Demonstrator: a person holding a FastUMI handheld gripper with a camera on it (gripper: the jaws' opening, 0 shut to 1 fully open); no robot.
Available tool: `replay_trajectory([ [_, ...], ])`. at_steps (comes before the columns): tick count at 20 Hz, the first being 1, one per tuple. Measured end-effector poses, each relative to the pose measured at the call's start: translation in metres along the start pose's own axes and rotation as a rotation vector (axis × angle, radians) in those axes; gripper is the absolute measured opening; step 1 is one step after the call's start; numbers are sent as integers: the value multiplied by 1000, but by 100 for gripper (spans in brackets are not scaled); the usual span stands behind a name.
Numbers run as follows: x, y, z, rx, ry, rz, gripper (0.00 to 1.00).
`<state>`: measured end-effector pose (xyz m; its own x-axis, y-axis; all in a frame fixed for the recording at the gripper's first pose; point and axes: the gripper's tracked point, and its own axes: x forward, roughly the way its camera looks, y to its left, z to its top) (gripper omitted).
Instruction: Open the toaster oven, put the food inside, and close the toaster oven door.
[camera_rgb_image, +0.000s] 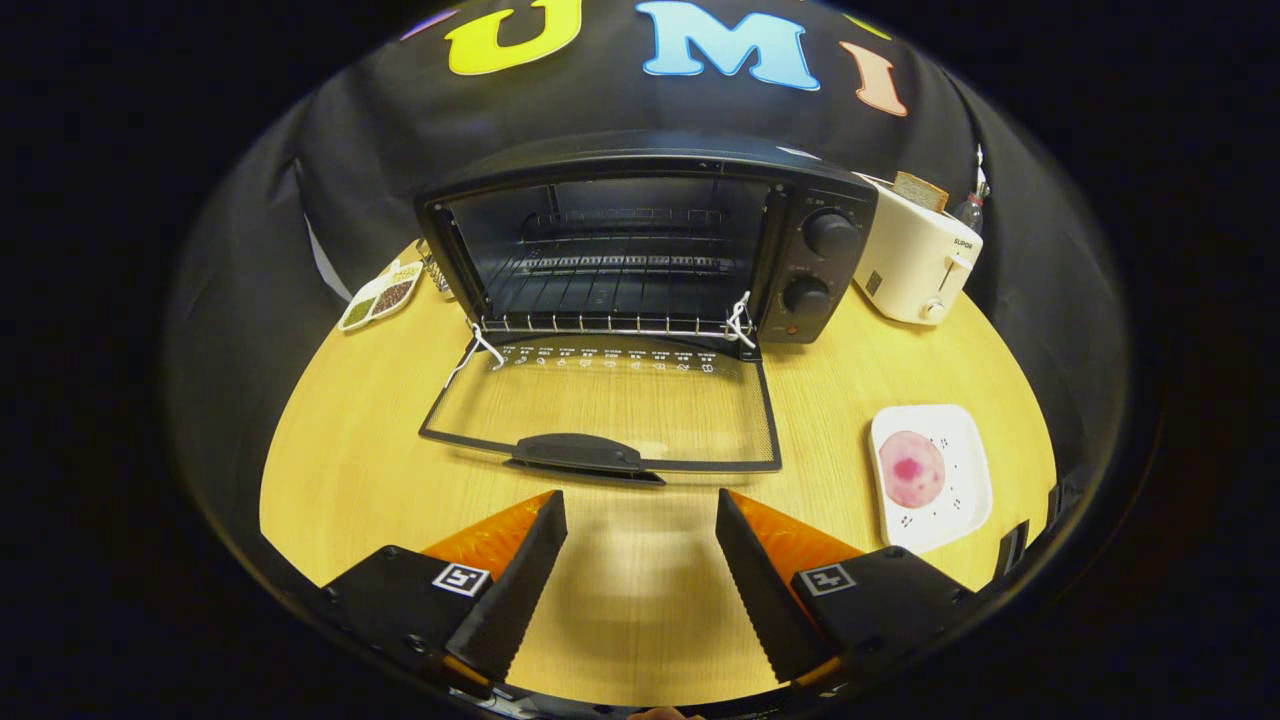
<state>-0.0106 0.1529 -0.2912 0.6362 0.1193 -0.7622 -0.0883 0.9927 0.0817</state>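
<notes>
A black toaster oven (650, 240) stands at the back of the round wooden table (330, 460), beyond my fingers. Its glass door (610, 410) lies folded down flat toward me, handle (580, 455) nearest, and the wire rack (610, 290) inside is bare. A round pink piece of food (911, 468) rests on a white square plate (955, 500) to the right of the door, ahead and right of my right finger. My gripper (640, 510) is open just short of the door handle, nothing between its fingers.
A white pop-up toaster (915, 262) with a bread slice in it stands right of the oven. A small divided dish of grains (382, 295) sits left of the oven. Black cloth walls surround the table.
</notes>
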Motion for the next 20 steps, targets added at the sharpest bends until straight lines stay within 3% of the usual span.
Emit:
replay_trajectory([
  [7, -57, -77, -9, -87, -15, 13, 97],
  [11, -79, -148, -6, -73, -18, -48, 96],
  [16, -81, -229, -8, 52, 15, -107, 97],
  [20, -63, -283, -12, 54, 73, -132, 97],
])
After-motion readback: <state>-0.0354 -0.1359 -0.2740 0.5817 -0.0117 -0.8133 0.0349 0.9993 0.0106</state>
